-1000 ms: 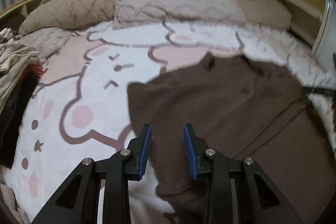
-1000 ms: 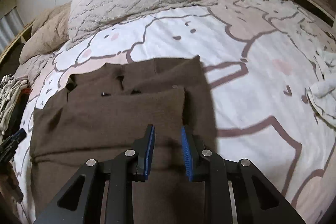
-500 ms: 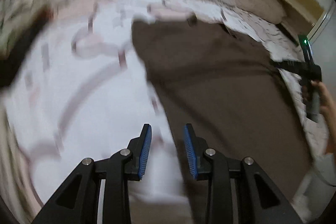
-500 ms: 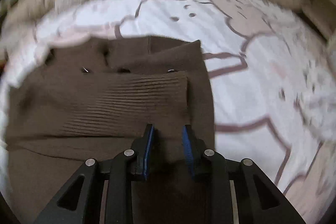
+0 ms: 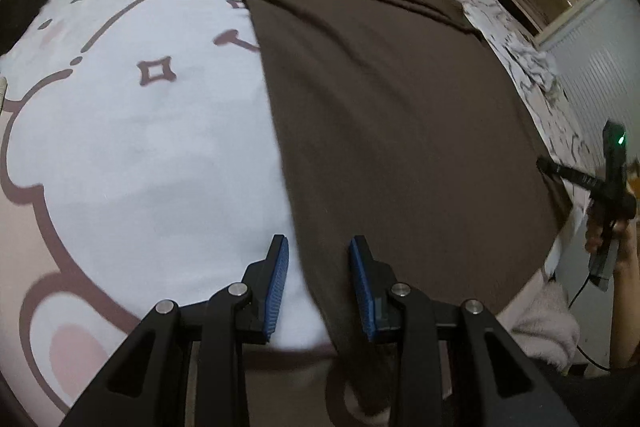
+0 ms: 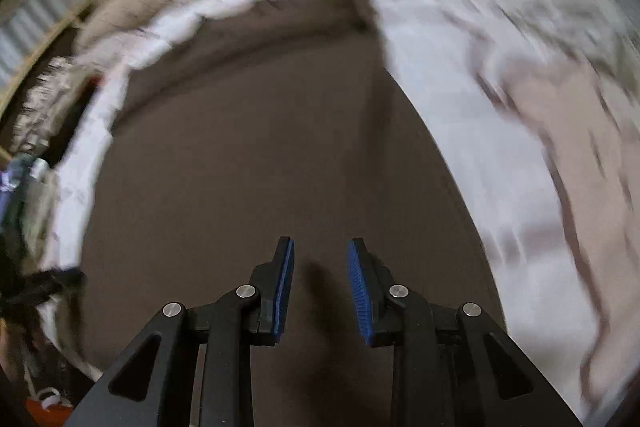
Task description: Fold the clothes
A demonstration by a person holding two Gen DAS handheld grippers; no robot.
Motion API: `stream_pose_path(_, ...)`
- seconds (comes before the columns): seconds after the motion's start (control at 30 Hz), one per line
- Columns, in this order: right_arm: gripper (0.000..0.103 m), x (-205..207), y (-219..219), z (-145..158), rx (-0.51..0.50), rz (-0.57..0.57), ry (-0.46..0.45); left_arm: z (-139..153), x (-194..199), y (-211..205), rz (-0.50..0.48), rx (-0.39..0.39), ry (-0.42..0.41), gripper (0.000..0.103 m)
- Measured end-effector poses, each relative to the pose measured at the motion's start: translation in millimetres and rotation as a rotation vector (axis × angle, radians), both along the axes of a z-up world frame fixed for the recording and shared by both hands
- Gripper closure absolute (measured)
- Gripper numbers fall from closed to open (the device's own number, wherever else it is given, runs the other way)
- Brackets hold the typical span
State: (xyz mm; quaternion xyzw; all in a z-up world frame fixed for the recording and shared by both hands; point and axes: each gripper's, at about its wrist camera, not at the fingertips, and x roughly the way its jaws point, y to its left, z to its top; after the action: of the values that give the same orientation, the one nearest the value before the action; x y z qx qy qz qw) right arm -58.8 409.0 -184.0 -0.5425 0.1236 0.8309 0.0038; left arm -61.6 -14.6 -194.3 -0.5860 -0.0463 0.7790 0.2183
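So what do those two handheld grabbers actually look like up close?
Each gripper, left and right, has matte black angular arms with triangular cut-outs, silver round bolts, and ribbed blue pads on its fingers. The left view shows the right one's black handle with a green light and a thin black cable.

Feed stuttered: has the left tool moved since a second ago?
Yes. The left tool pulled back toward the bed's foot; the pillow has slid up out of frame, the brown garment stretches ahead.

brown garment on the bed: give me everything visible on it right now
The brown garment is a dark, matte, soft-looking knit, spread nearly flat on the cartoon-print bedsheet. Its far end shows overlapping folded layers with creases; the near end drapes over the bed's edge. The left tool is open, its fingers straddling the garment's left edge without pinching it. The right tool is open too, over the cloth; that view is too blurred to show contact.
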Motion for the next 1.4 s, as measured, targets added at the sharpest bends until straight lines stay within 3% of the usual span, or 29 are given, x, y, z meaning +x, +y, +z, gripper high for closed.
stream_pose_path(0.23, 0.075, 70.2, 43.6, -6.9, -0.171, -0.158, 0.072, -3.0, 30.5, -2.9, -0.001, 0.066, -0.071, 0.072)
stream_pose_path(0.4, 0.075, 79.0, 41.1, -9.4, -0.166, -0.166, 0.099, -2.2, 40.7, -9.4, 0.035, 0.108, -0.126, 0.072)
stream_pose_path(0.43, 0.075, 77.0, 37.5, -9.7, -0.147, -0.159, 0.097, -2.0, 41.9, -10.5, 0.041, 0.118, -0.139, 0.075)
stream_pose_path(0.47, 0.075, 74.7, 34.3, -9.3, -0.130, -0.153, 0.096, -1.8, 43.2, -11.7, 0.046, 0.127, -0.152, 0.090)
stream_pose_path(0.5, 0.075, 73.3, 31.5, -8.3, -0.107, -0.147, 0.094, -1.5, 44.4, -12.8, 0.052, 0.137, -0.164, 0.097)
stream_pose_path(0.57, 0.075, 73.6, 23.4, -2.9, -0.034, -0.132, 0.092, 0.9, 47.6, -20.3, 0.074, 0.182, -0.204, 0.097)
stream_pose_path(0.7, 0.075, 78.8, -61.4, 27.2, 0.371, 0.168, 0.222, 19.8, 44.6, -30.7, 0.109, 0.273, -0.232, 0.098)
stream_pose_path(0.73, 0.058, 81.9, -90.2, 33.3, 0.433, 0.259, 0.266, 25.5, 42.4, -31.1, 0.116, 0.302, -0.236, 0.098)
stream_pose_path(0.77, 0.031, 86.4, -117.3, 39.1, 0.472, 0.341, 0.315, 31.2, 40.2, -31.4, 0.123, 0.331, -0.240, 0.098)
stream_pose_path(0.83, 0.024, 99.0, -167.5, 48.5, 0.499, 0.489, 0.427, 40.2, 37.3, -31.1, 0.134, 0.378, -0.252, 0.098)
stream_pose_path(0.93, 0.024, 118.4, -231.8, 51.2, 0.540, 0.695, 0.578, 47.1, 35.8, -28.7, 0.144, 0.418, -0.283, 0.098)
stream_pose_path(1.0, 0.024, 124.3, -261.4, 46.2, 0.544, 0.781, 0.627, 51.0, 36.0, -25.9, 0.139, 0.403, -0.286, 0.097)
stream_pose_path(1.13, 0.025, 137.7, -306.1, 35.3, 0.562, 0.874, 0.722, 53.4, 36.5, -30.2, 0.150, 0.420, -0.309, 0.097)
stream_pose_path(1.27, 0.025, 147.3, -343.5, 20.5, 0.653, 0.926, 0.780, 54.9, 35.9, -35.0, 0.170, 0.437, -0.330, 0.097)
stream_pose_path(1.3, 0.027, 144.6, -351.2, 16.5, 0.697, 0.912, 0.784, 55.7, 36.2, -35.2, 0.169, 0.429, -0.329, 0.097)
stream_pose_path(1.37, 0.052, 138.8, -363.3, 10.3, 0.784, 0.880, 0.792, 57.4, 38.5, -34.6, 0.157, 0.403, -0.318, 0.097)
stream_pose_path(1.4, 0.055, 136.0, -367.4, 9.3, 0.804, 0.872, 0.798, 56.7, 39.4, -33.5, 0.156, 0.405, -0.327, 0.097)
